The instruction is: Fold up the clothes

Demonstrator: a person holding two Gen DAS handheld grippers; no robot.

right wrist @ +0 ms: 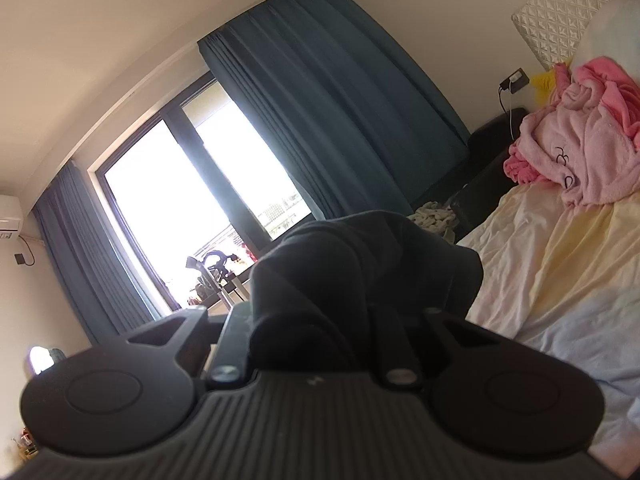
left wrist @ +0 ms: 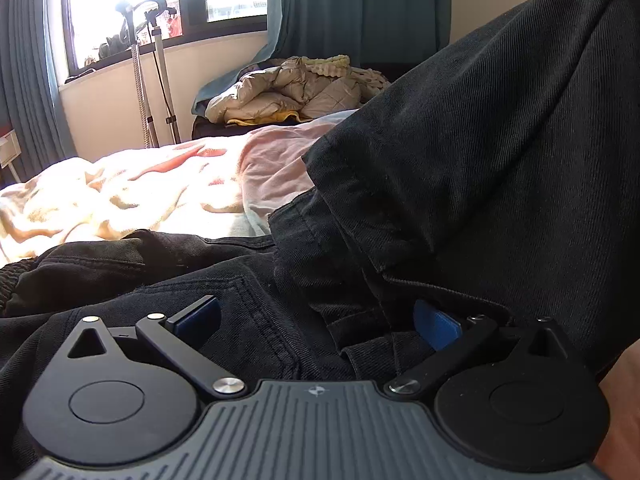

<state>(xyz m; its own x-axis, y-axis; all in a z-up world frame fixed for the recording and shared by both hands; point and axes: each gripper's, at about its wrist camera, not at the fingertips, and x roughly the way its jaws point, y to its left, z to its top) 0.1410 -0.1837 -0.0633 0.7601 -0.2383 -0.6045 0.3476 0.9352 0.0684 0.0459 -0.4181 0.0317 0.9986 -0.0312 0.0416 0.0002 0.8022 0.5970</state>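
Left wrist view: the left gripper (left wrist: 316,320), fingers spread apart, rests on black trousers (left wrist: 224,280) lying on the bed (left wrist: 132,196), one leg lifted toward two o'clock for folding. Right wrist view: the right gripper (right wrist: 320,320) seems clamped on bunched trouser cloth (right wrist: 360,264), raised at twelve o'clock.

The right gripper (right wrist: 320,320) pinches a bunched black garment (right wrist: 360,264) (fingertips hidden by cloth). A pink robe (right wrist: 580,152) lies near the bed's (right wrist: 560,264) far edge.

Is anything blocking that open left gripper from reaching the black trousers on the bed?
Nothing visible does. The left gripper is open right over the black trousers, whose fabric already lies between its blue pads. The right gripper holds another bunched part up.
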